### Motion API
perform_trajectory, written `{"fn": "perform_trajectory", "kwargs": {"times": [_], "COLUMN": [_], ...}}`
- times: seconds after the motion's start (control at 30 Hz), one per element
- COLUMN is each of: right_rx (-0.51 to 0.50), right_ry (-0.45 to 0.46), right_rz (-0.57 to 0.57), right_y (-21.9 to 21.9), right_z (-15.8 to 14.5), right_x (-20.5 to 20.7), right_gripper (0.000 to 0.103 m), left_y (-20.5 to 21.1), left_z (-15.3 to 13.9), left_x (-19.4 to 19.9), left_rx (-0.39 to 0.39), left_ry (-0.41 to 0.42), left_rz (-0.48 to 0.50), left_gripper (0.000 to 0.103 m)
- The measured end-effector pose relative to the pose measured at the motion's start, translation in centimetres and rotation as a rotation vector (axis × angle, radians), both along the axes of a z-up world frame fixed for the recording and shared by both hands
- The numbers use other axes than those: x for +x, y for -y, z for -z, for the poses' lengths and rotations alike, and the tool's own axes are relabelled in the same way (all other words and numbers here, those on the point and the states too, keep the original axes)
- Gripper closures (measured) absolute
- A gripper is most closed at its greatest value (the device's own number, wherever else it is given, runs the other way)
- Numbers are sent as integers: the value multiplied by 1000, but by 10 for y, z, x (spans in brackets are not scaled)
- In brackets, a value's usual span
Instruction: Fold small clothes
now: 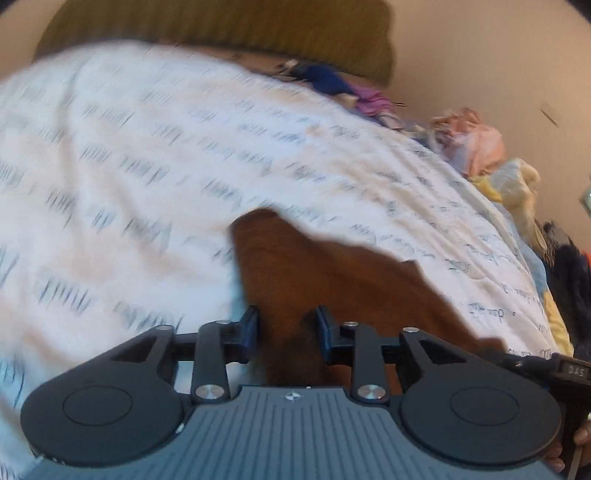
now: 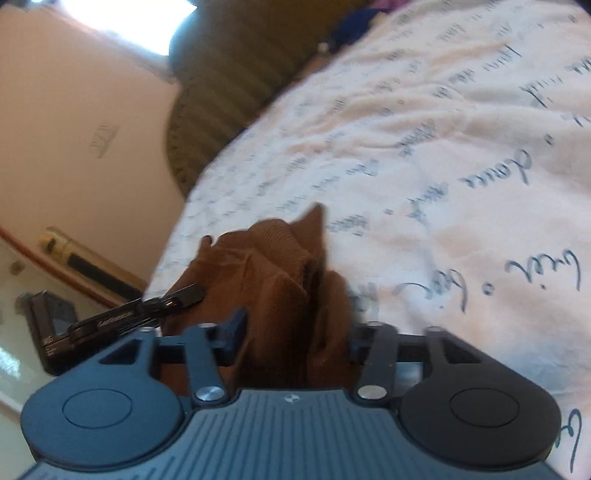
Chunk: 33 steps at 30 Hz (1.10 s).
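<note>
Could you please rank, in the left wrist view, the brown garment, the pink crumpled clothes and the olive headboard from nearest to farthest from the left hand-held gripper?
1. Brown garment: between the fingers of the left hand-held gripper.
2. Pink crumpled clothes: at the bed's right edge.
3. Olive headboard: at the bed's far end, top of view.

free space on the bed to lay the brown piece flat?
Bare printed sheet left of and beyond the brown garment, up to the olive headboard. Crowded along the wall-side edge: loose clothes pile.
</note>
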State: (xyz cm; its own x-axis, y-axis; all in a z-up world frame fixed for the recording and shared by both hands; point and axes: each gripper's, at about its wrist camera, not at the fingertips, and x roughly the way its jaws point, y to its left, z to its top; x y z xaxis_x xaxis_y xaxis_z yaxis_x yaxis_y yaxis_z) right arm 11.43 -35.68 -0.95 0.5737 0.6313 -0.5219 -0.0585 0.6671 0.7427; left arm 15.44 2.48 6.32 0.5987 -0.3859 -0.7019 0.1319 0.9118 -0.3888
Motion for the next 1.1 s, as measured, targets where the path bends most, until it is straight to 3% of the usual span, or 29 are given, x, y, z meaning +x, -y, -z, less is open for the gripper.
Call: {"fn": "perform_trajectory", "kwargs": {"times": [0.07, 0.13, 0.2, 0.3, 0.33, 0.37, 0.4, 0.47, 0.5, 0.57, 0.67, 0.77, 0.83, 0.9, 0.93, 1.0, 1.1], "right_rx": [76, 69, 43, 40, 43, 47, 29, -65, -75, -67, -94, -3, 14, 3, -7, -2, 18], "right_ry": [3, 17, 8, -27, -25, -27, -27, -21, -14, 13, -12, -26, -27, 88, 147, 223, 266], "right_rz": [-7, -52, -90, -150, -173, -193, -212, -242, -253, -286, -307, -280, -231, -152, -110, -65, -132], "right_y": [7, 9, 9, -2, -9, -17, -27, -45, -48, -50, -55, -42, -28, -11, -5, -3, -39], "right_z": [-1, -8, -10, -4, -4, -3, -2, -5, -7, -15, -4, 5, -7, -33, -45, -68, -89], "right_x": [-15, -34, -56, -77, -83, -85, -87, -87, -88, -96, -102, -100, -99, -107, -108, -94, -50], "right_gripper": [37, 35, 33, 33, 33, 33, 35, 76, 81, 81, 81, 77, 63, 54, 50, 50, 50], "left_y": [-21, -38, -46, -35, -29, -21, -15, -15, -17, -24, -24, -28, -38, -48, -48, -34, 13], "left_z": [2, 5, 13, 27, 29, 28, 27, 19, 13, 4, 15, 10, -13, -41, -54, -74, -70], "left_x": [-23, -51, -74, -95, -100, -105, -107, -111, -115, -122, -133, -149, -168, -185, -190, -194, -188], "left_rx": [-94, -220, -331, -384, -365, -320, -281, -253, -234, -191, -122, -111, -109, -108, -96, -29, 83], "left_ry": [-5, -28, -62, -117, -109, -85, -74, -49, -31, -8, -37, 15, 104, 230, 297, 413, 504], "left_rz": [20, 50, 90, 143, 159, 170, 176, 173, 173, 181, 185, 177, 159, 148, 127, 81, 152], "left_gripper": [42, 28, 30, 35, 41, 60, 72, 80, 80, 80, 74, 68, 65, 58, 49, 39, 39]}}
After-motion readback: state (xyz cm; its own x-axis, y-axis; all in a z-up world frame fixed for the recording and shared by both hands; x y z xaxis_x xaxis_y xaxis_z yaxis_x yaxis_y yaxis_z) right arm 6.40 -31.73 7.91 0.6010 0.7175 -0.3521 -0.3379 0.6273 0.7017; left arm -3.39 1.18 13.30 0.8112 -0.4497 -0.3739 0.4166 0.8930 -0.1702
